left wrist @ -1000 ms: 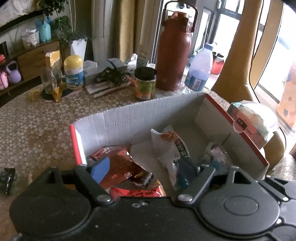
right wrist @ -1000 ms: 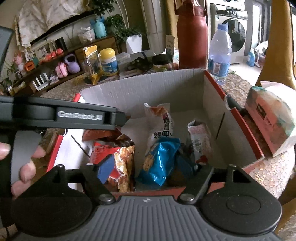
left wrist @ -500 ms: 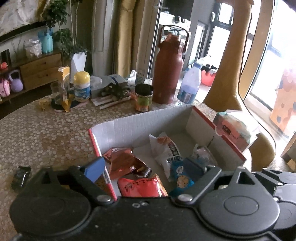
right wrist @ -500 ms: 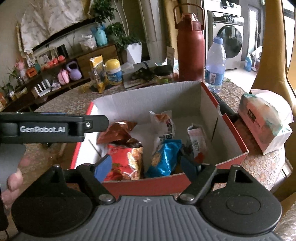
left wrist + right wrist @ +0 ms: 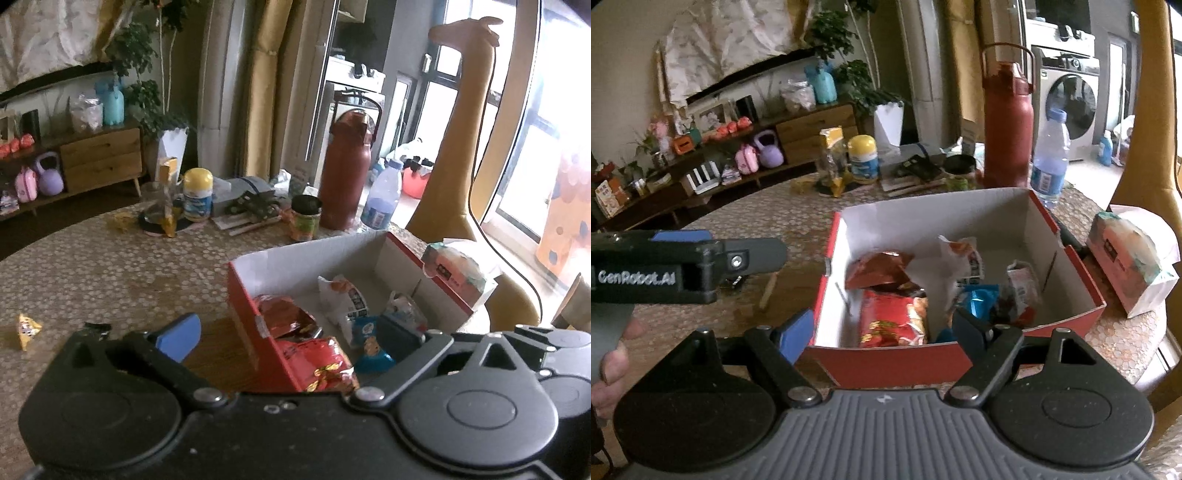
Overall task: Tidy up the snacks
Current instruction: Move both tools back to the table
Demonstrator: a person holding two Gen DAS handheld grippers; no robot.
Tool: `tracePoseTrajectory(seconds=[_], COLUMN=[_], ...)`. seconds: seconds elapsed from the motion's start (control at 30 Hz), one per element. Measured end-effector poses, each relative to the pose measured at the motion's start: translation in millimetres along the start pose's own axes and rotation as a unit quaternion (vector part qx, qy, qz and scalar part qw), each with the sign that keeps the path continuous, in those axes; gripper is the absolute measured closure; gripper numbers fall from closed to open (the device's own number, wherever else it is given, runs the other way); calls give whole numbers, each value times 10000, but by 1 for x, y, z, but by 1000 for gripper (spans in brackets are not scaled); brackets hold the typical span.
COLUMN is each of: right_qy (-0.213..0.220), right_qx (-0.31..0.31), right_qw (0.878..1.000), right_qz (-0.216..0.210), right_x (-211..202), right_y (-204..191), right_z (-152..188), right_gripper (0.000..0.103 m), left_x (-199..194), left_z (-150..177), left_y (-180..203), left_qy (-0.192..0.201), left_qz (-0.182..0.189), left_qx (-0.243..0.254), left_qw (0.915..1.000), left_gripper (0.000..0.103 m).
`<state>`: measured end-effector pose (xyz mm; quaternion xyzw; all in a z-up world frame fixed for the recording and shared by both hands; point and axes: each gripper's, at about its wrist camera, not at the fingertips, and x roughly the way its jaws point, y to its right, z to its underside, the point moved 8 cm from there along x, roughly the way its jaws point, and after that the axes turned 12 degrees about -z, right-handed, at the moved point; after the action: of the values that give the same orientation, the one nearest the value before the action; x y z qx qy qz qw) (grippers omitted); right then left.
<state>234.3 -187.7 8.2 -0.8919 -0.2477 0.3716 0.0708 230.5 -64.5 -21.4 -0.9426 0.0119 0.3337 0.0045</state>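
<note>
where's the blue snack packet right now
In the right wrist view the blue snack packet lies inside the red box, near its front wall, between the red packet and a white packet.

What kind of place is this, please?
Probably a home living area: a washing machine behind, a wooden sideboard with ornaments, and a cluttered table carrying a snack box.

Probably a home: sideboard (image 5: 816, 125), washing machine (image 5: 1067, 96), houseplant (image 5: 849, 48).
</note>
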Motion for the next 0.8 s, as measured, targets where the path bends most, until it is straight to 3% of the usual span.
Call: tracePoseTrajectory(seconds=[0.3, 0.4, 0.8], right_qy=[126, 167, -13], right_qx=[-50, -64, -304], right_qw=[9992, 9988, 9963], right_qz=[-363, -451, -802], right_x=[0, 4, 58], right_y=[-38, -52, -97], right_z=[2, 3, 13], right_gripper=[18, 9, 8], left_x=[-33, -41, -32], left_z=[14, 19, 42], left_y=[-41, -59, -159], left_qy=[241, 289, 133], left_qz=[-231, -317, -1053], left_qx=[-90, -177, -612], left_qw=[9994, 9989, 9925], left_gripper=[0, 0, 0])
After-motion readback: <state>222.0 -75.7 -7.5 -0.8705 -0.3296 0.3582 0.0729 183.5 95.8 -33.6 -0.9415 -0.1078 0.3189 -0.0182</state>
